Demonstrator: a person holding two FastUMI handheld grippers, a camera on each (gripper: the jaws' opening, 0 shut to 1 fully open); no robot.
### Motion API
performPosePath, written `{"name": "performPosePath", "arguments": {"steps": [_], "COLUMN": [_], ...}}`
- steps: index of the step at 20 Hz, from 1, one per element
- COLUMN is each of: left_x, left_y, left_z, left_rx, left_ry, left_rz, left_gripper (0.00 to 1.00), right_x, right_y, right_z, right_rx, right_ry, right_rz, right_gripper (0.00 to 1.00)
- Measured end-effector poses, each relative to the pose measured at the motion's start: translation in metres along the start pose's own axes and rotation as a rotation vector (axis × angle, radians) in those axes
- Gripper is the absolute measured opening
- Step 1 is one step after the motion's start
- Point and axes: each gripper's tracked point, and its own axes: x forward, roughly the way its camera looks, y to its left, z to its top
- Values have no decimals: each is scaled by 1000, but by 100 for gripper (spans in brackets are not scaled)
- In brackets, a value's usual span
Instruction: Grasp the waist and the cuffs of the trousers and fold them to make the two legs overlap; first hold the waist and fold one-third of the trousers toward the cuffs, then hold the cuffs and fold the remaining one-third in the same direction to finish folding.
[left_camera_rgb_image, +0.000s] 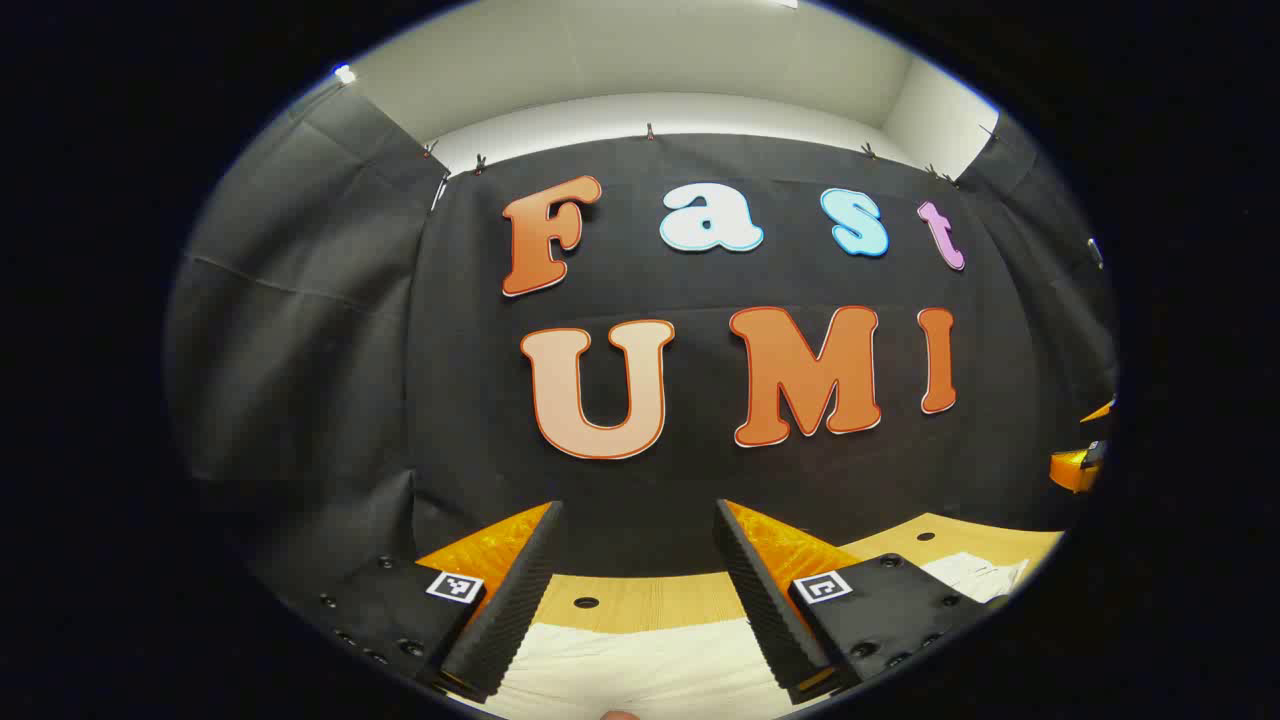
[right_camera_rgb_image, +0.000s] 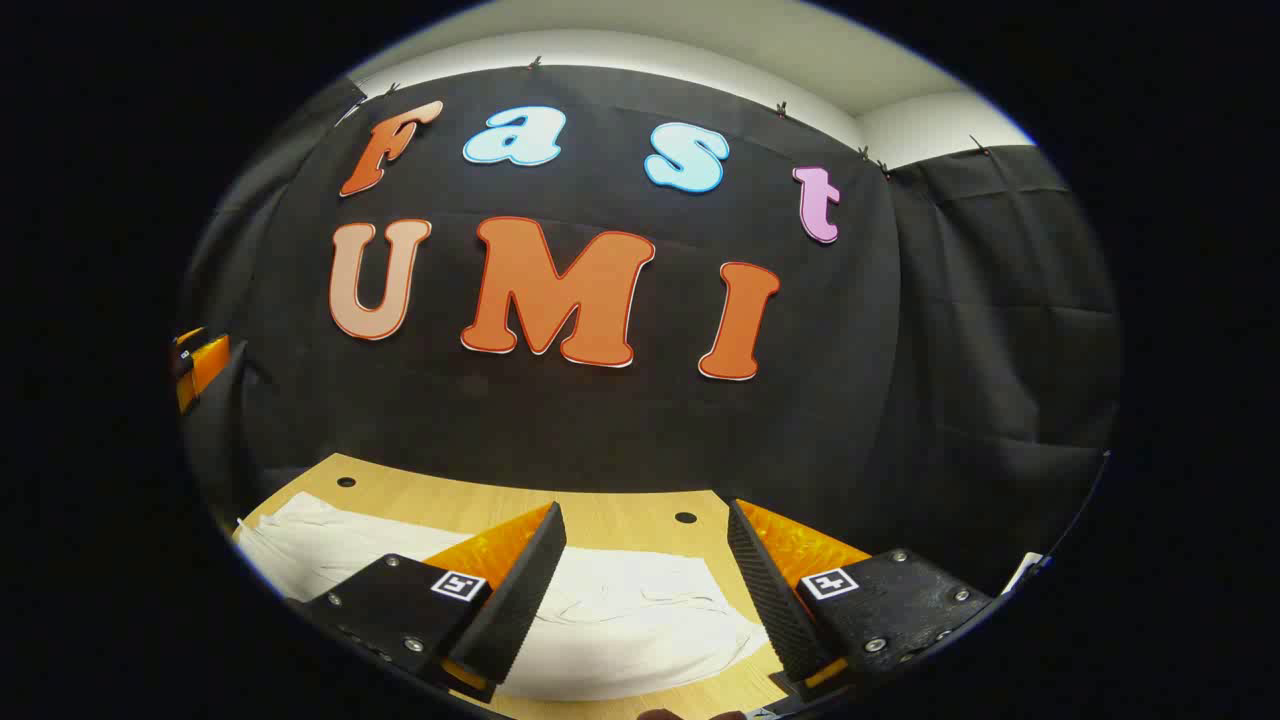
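White trousers lie flat on the wooden table, low between the fingers of my left gripper, which stands open above them with nothing held. In the right gripper view the same white trousers spread across the table from the left edge to under the fingers, with one rounded end near the right finger. My right gripper is open too, hovering over the cloth without touching it. The other gripper shows at the far left of the right gripper view, and at the far right of the left gripper view.
The booth's black cloth wall stands close behind the table's far edge. Small dark holes dot the tabletop. A crumpled white part of the cloth lies to the right in the left gripper view.
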Motion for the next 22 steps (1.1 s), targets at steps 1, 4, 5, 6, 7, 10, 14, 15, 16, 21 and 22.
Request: {"name": "performPosePath", "arguments": {"steps": [1, 4, 5, 6, 7, 10, 14, 15, 16, 21, 22], "left_x": [1, 8, 11, 13, 14, 16, 15, 15, 16, 8, 6], "left_y": [-3, -12, -15, -16, -15, -12, -11, -13, -15, -23, -23], "left_z": [1, -3, -4, -3, -3, -3, -4, -5, -4, -7, -9], "left_rx": [-4, -5, -9, -7, -1, -2, 6, 8, 11, 33, 37], "left_ry": [-4, 6, 7, 10, 10, 15, 24, 25, 27, 43, 48], "left_rz": [-1, -6, -4, 0, 11, 31, 54, 55, 57, 57, 62], "left_gripper": [95, 96, 96, 95, 96, 99, 99, 99, 99, 99, 99], "right_x": [3, 10, 13, 14, 15, 19, 26, 28, 31, 45, 48], "right_y": [-4, -16, -19, -26, -34, -49, -63, -65, -68, -81, -85], "right_z": [2, -1, -2, -2, -3, -10, -21, -27, -32, -64, -73], "right_rx": [1, 16, 22, 21, 15, 16, 34, 39, 43, 62, 70], "right_ry": [-8, 0, -2, -3, -2, 11, 42, 56, 71, 168, 193], "right_rz": [-6, -22, -26, -35, -47, -60, -73, -71, -71, -74, -73], "right_gripper": [99, 99, 99, 99, 99, 99, 99, 99, 99, 99, 99]}}
